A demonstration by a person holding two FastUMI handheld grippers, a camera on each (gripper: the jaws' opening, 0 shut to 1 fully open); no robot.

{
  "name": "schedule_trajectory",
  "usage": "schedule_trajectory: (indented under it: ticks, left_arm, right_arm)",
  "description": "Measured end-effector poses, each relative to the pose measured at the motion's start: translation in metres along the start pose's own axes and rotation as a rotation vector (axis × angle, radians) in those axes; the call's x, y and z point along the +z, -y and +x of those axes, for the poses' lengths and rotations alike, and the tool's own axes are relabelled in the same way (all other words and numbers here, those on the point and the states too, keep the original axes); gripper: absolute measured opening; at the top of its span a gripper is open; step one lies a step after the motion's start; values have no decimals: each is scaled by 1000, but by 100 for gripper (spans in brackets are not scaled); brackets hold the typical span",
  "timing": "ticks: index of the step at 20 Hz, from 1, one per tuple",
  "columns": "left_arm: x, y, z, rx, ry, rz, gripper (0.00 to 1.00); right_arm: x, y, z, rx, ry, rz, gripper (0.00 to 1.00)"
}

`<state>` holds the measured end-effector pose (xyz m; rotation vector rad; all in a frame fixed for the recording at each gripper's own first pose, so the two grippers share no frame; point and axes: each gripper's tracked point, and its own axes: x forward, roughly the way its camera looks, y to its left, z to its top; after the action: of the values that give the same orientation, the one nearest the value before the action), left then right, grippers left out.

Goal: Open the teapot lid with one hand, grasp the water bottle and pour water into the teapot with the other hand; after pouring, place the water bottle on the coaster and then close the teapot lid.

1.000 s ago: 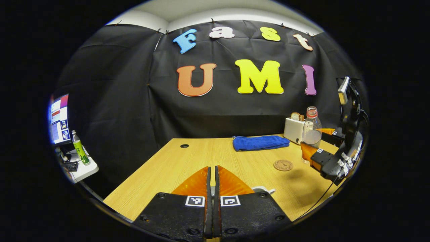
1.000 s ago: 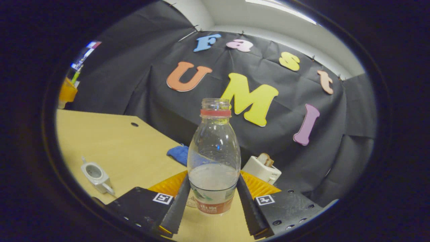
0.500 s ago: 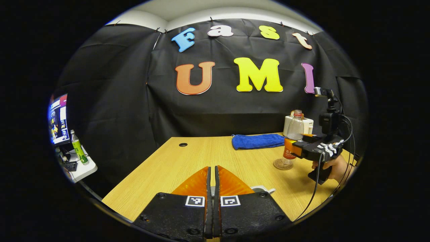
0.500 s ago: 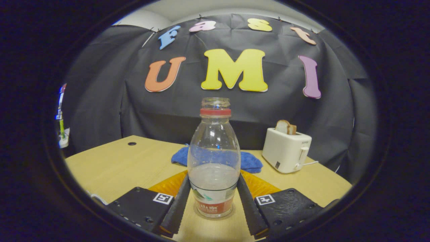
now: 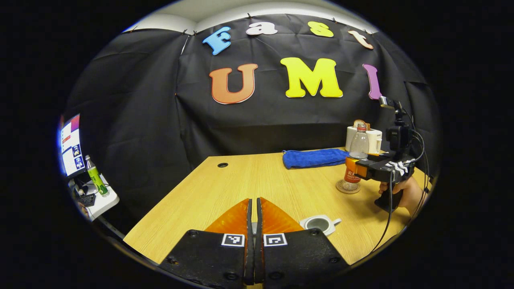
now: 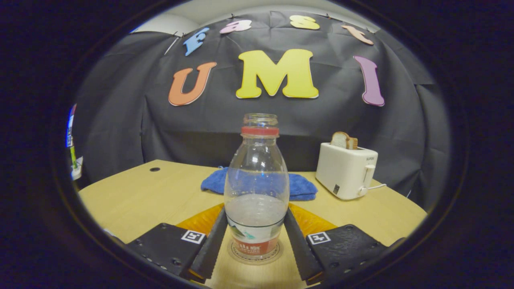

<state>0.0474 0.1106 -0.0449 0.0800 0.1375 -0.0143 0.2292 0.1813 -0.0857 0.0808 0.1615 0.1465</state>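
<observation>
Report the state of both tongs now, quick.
Left tongs: closed; whether they hold anything cannot be told.
Right tongs: closed on the water bottle, which stands on the coaster.

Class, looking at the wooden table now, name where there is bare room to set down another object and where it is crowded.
Bare: the wooden table from the cable hole across to the blue folded towel. Crowded: the right side, with the white toaster, clear plastic water bottle on the round coaster, right gripper and white teapot.
</observation>
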Motion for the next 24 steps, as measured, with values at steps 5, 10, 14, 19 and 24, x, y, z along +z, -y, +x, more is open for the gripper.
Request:
schedule_trajectory:
  ticks: [5, 10, 14, 19, 24]
  left_arm:
    - [5, 6, -2, -12, 12, 4, 3]
    - [5, 9, -1, -17, 14, 13, 4]
    - [7, 14, -3, -41, 20, -16, 4]
    - [17, 29, -6, -91, 43, -47, 4]
    - [22, 59, -6, -158, 64, -89, 5]
  right_arm:
    - [-11, 4, 0, 15, -48, 18, 98]
    - [-2, 5, -18, 28, -23, -12, 99]
    - [2, 6, -47, 16, 3, -57, 98]
    - [6, 15, -96, -27, 60, -113, 95]
    - [14, 19, -141, -62, 113, -192, 98]
